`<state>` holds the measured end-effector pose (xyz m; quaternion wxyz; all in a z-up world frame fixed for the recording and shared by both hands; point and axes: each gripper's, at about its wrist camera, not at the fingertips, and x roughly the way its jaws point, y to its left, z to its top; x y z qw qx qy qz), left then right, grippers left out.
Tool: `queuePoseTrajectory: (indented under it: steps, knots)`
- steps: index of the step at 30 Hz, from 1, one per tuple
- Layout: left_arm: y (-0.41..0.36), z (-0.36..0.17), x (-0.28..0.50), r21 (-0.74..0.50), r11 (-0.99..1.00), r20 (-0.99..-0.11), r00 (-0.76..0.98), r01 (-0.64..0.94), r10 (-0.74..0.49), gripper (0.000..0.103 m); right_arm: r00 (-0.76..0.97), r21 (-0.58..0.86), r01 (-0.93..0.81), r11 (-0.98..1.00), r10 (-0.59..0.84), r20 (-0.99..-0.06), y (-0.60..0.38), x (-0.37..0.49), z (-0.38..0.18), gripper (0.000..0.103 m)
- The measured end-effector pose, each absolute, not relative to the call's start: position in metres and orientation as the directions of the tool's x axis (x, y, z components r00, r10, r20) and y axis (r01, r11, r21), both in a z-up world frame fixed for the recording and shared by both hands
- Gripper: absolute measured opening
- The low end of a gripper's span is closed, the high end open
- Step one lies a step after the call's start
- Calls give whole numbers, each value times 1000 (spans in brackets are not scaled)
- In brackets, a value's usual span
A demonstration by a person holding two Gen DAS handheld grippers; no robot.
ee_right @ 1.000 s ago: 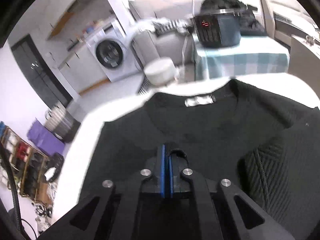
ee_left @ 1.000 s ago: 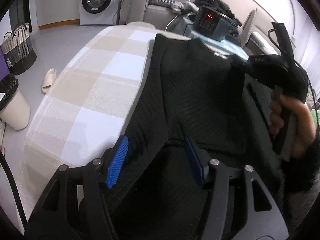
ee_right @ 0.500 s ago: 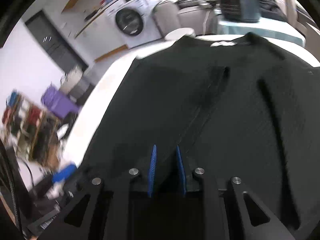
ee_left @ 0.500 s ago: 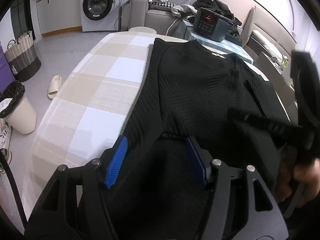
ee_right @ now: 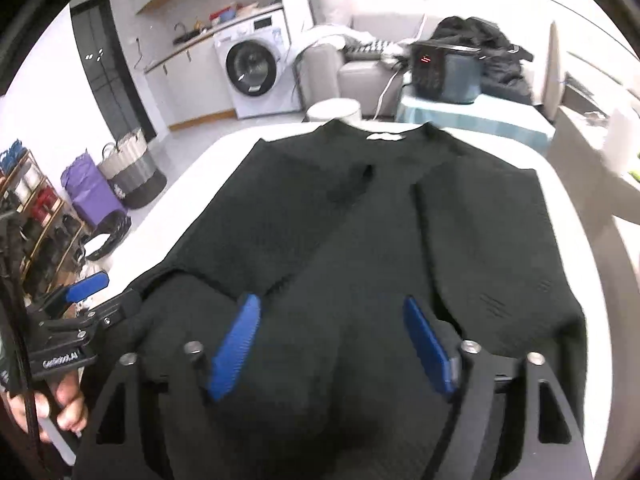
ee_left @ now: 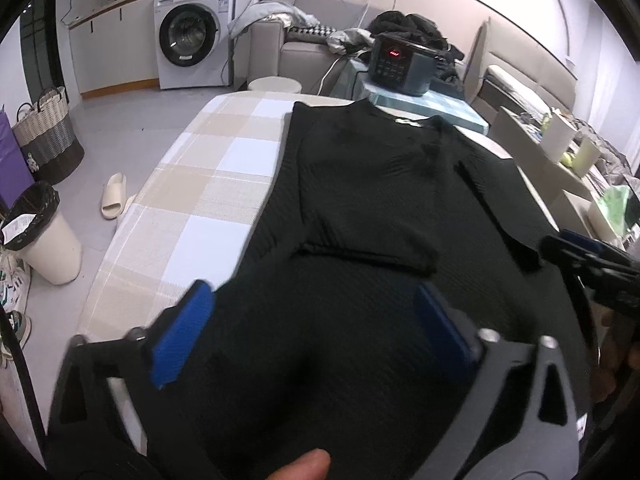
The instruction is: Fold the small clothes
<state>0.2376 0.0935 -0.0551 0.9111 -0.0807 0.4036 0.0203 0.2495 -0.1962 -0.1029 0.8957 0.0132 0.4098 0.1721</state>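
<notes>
A black knit sweater point(ee_left: 380, 200) lies flat on the table, collar at the far end, with both sleeves folded in over its body point(ee_right: 380, 220). My left gripper point(ee_left: 312, 320) hovers over the near hem, its jaws opening wide; the blue pads point(ee_left: 184, 332) press on nothing and cloth only lies below them. My right gripper point(ee_right: 332, 340) is also over the near part of the sweater, its jaws opening, with nothing held between them. In the right wrist view the left gripper point(ee_right: 88, 284) shows at the left edge, held by a hand point(ee_right: 68, 404).
A beige and white checked cloth point(ee_left: 200, 208) covers the table. Behind it stand a round stool point(ee_left: 274, 85) and a side table with a dark appliance point(ee_left: 400, 66). On the floor at left are a bin point(ee_left: 40, 236), a slipper point(ee_left: 114, 200), a woven basket point(ee_left: 48, 132) and a washing machine point(ee_left: 192, 36).
The right gripper's jaws went from shut to wide apart, and the left jaws widened too. Both grippers drew back toward the near hem, so more of the sweater shows.
</notes>
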Motion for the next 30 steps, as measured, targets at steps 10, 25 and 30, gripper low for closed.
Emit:
queuePoseTrajectory:
  steps: [10,25,30]
  knots:
    - [79,-38,167,-102,993,-706,707,-53,-35,102,681,126,-202,971,231,-695,-258,162,-84,91]
    - [84,-23,84,-62,996,-689,724,-72,10,102,723,45,-118,992,117,-680,-287,82,-91,92]
    - [73,-33,73,-26,997,-705,708,-77,36,102,714,53,-135,989,134,-687,-290,71,-100,92]
